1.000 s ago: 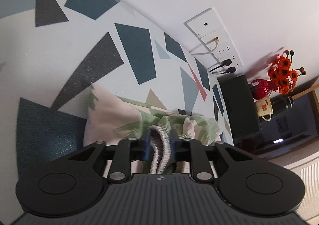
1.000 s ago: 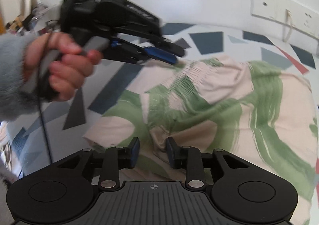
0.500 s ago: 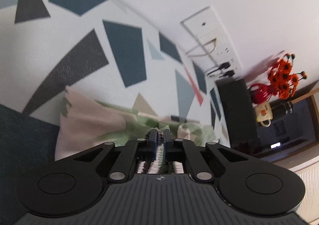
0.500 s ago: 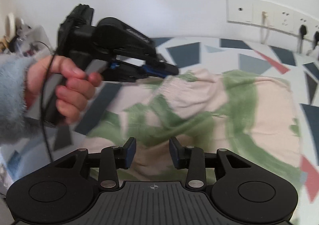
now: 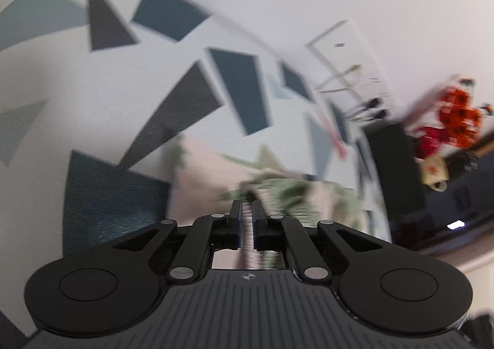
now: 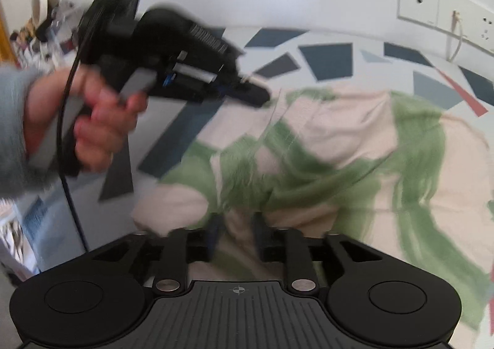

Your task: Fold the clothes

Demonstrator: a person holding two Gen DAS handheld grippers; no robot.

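A cream garment with green leaf print [image 6: 355, 145] lies spread on a white table with blue, grey and red shapes [image 6: 327, 61]. My left gripper [image 5: 246, 205] is shut on the garment's gathered elastic waistband [image 5: 247, 225]. In the right wrist view the left gripper [image 6: 256, 95] holds the waistband edge, lifted at the garment's far left. My right gripper [image 6: 236, 219] is partly closed, its jaws around a fold of the garment's near edge; the view is blurred and the grip is unclear.
A wall socket panel with cables [image 5: 349, 71] sits at the table's far edge. A black box [image 5: 392, 163], a red vase of orange flowers [image 5: 457, 120] and a mug [image 5: 433, 173] stand beyond the garment. Clutter [image 6: 40, 18] lies at the far left.
My left gripper closed on the waistband and is pulling it up and left. My right gripper's jaws have narrowed slightly over the near fold.
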